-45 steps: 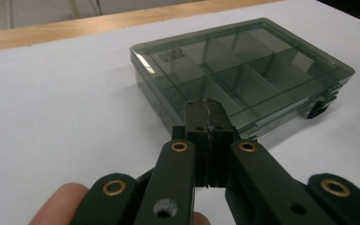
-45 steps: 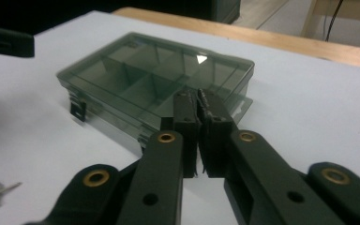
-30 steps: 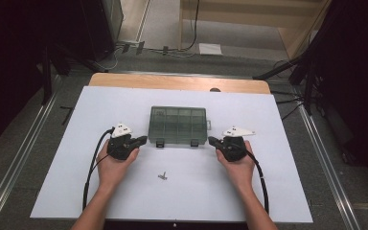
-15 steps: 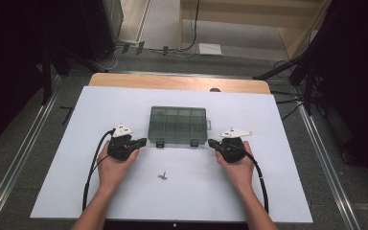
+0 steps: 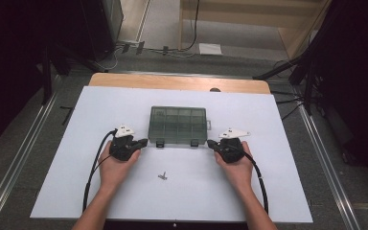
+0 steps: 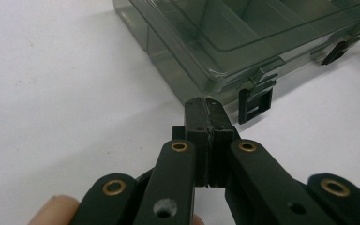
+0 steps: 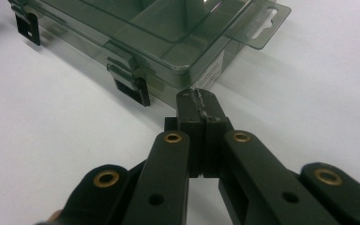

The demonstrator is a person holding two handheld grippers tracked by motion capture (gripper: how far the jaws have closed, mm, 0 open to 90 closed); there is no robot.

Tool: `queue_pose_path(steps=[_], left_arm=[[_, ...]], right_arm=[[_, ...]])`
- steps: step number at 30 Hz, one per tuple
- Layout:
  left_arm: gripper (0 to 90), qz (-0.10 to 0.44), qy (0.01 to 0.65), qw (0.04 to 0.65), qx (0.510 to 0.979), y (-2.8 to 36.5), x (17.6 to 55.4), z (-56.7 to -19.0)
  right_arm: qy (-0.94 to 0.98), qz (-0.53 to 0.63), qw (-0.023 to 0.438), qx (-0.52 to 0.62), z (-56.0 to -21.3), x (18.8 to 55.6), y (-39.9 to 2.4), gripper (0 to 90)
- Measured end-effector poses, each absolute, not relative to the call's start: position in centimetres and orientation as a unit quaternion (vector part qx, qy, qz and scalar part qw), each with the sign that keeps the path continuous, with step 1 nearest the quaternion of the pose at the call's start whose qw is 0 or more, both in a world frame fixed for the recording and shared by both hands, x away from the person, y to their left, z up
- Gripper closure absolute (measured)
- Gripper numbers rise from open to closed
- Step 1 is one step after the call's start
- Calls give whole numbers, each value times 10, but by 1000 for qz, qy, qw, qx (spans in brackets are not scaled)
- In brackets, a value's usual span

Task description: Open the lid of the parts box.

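Observation:
A smoky clear plastic compartment box (image 5: 178, 125) lies closed in the middle of the white table top (image 5: 76, 182). My left gripper (image 5: 142, 142) rests on the table just off the box's front left corner, shut with nothing between its jaws. In the left gripper view its tips (image 6: 205, 104) point at the box (image 6: 225, 42) near a black latch (image 6: 254, 104). My right gripper (image 5: 210, 143) sits at the front right corner, also shut and empty. From the right gripper view its tips (image 7: 198, 96) nearly touch the box (image 7: 168, 33) beside another latch (image 7: 132, 89).
A small metal screw (image 5: 163, 176) lies on the table between my two hands, nearer me than the box. The box's hang tab (image 7: 258, 23) sticks out on its right side. A wooden table edge (image 5: 177, 82) runs along the far side.

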State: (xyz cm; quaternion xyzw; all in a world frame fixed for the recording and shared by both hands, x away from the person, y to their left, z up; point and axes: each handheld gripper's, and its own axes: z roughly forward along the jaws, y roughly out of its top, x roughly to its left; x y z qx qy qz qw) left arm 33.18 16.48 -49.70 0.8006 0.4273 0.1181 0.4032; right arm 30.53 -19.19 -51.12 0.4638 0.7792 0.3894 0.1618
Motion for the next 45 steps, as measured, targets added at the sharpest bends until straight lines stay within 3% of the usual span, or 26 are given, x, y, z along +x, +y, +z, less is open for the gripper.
queue_pose_path(steps=[45], left_arm=[[900, 122, 425, 415, 795, 165, 333, -494]], right_arm=[[779, 400, 160, 456, -505, 303, -191, 900]])
